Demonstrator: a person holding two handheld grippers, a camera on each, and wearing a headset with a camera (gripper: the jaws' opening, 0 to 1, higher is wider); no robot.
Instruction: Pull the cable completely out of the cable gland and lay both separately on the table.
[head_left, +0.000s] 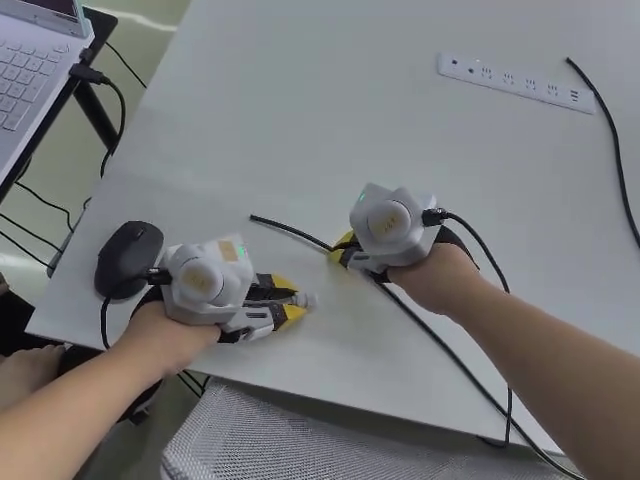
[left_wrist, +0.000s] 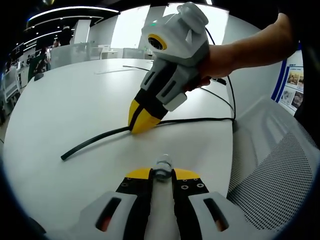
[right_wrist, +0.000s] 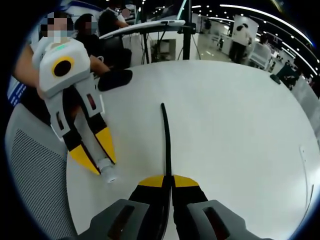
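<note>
We are holding a hand-held gripper in each hand over a pale table (head_left: 330, 110). Just behind the left hand-held gripper (head_left: 285, 300), a black computer mouse (head_left: 125, 255) is sitting near the table's edge.

The left hand-held gripper is clamping its yellow-tipped jaws on the small pale cable gland (head_left: 305, 299). The gland is poking out just past the jaw tips and hovering close to the table. We cannot tell whether it is touching the surface.

Between the two hand-held grippers, the free end of the black cable (head_left: 290, 232) is lying on the table, apart from the gland. The right hand-held gripper (head_left: 345, 250) is pinching the cable, jaws closed on it, a short way back from that free end. The rest of the cable is trailing behind this hand-held gripper and off the near edge of the table. Well ahead of the right hand-held gripper, a white power strip (head_left: 510, 82) is lying flat.

We are judging the pulling to be done, since the cable and gland are looking fully separated. What is remaining is setting each one down on the table, apart, and opening both sets of jaws.
</note>
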